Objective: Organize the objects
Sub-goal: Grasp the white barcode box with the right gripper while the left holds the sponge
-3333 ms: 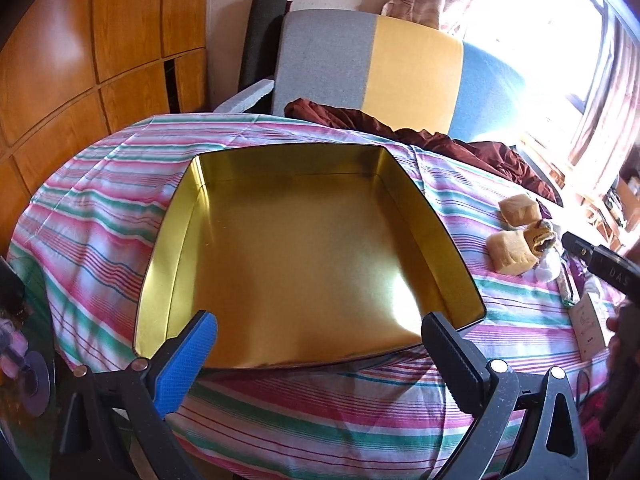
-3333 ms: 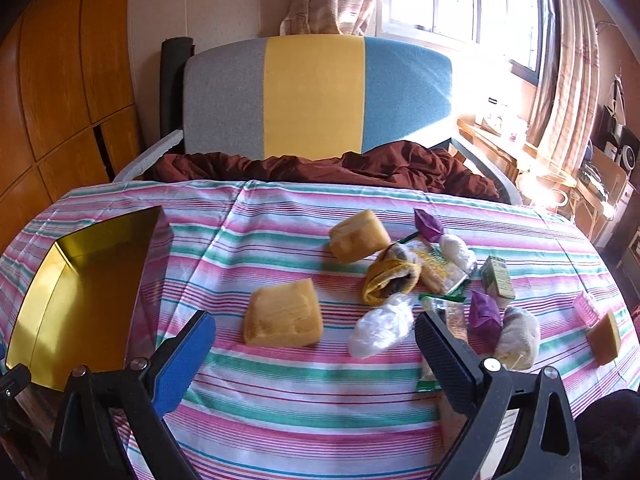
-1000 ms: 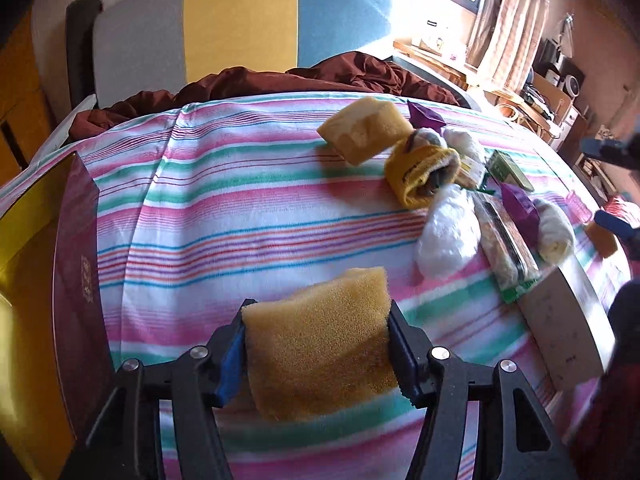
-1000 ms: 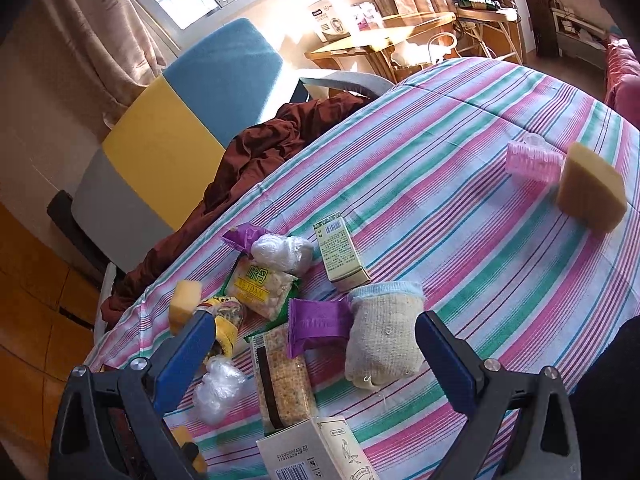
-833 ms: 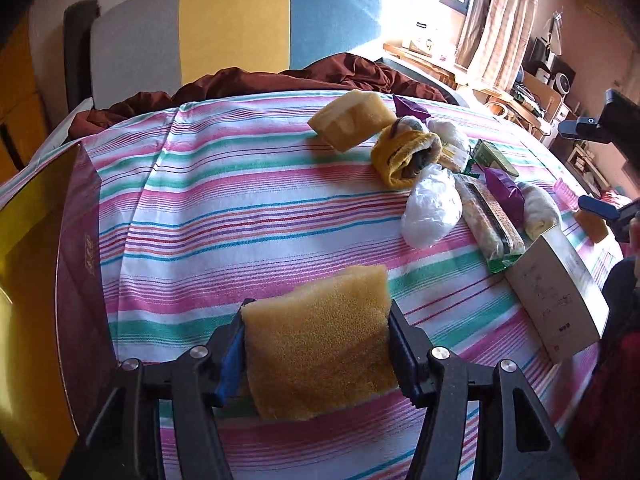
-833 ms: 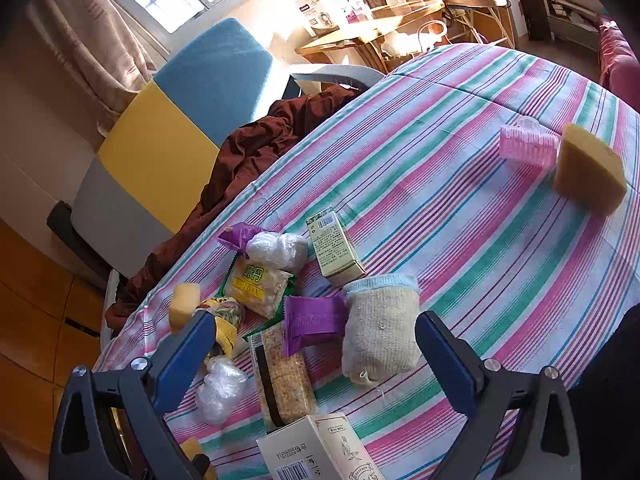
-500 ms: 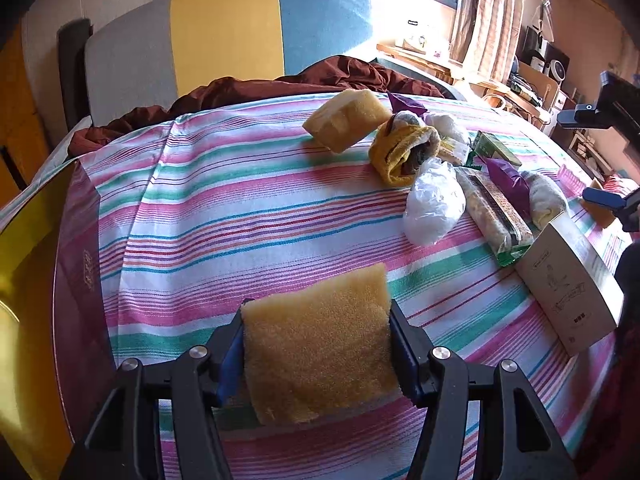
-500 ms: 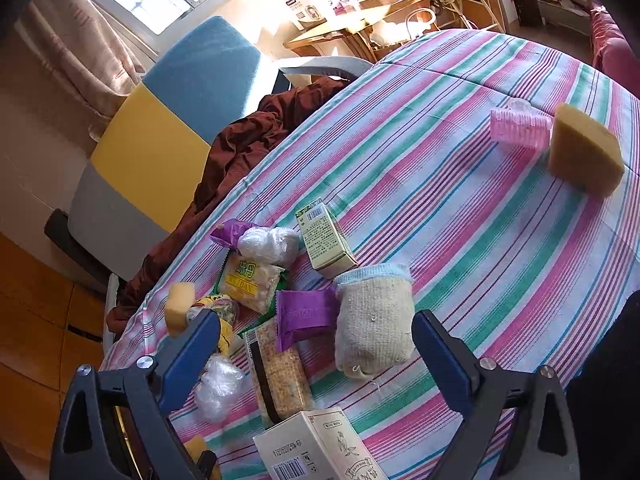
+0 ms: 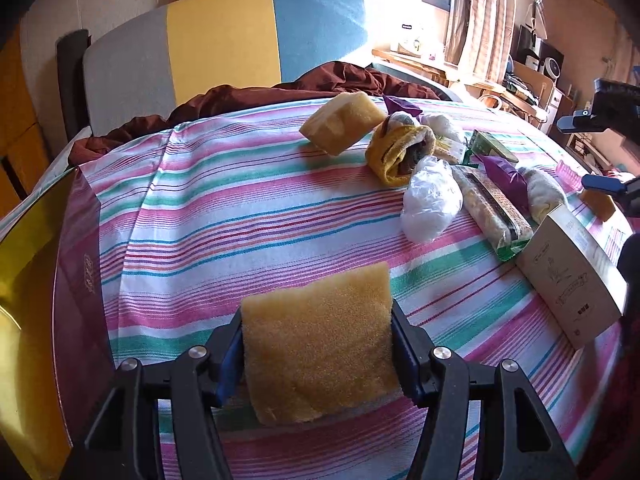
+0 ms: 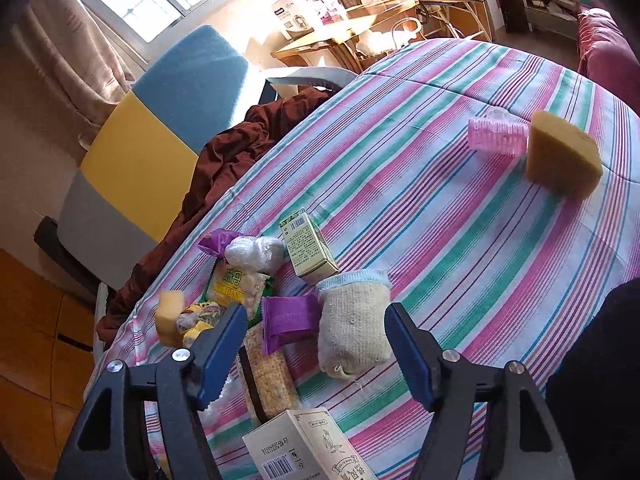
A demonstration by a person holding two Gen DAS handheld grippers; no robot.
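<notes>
Change: right gripper (image 10: 316,344) jaws just closing, now nearer beige sock (image 10: 354,322), not pressing it.
Counter (image 9: 248,216): striped cloth.
Left gripper (image 9: 318,346): jaws clamped on yellow sponge (image 9: 318,354), above counter.

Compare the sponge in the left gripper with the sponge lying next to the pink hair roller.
The held sponge is clamped between the left gripper's pads and lifted off the cloth; the far sponge lies free on the striped tablecloth, beside the pink roller.
The held sponge shows a broad, roughly square face; the far sponge looks wedge-shaped, with a slanted top.
Both are yellow, coarse-pored foam.
</notes>
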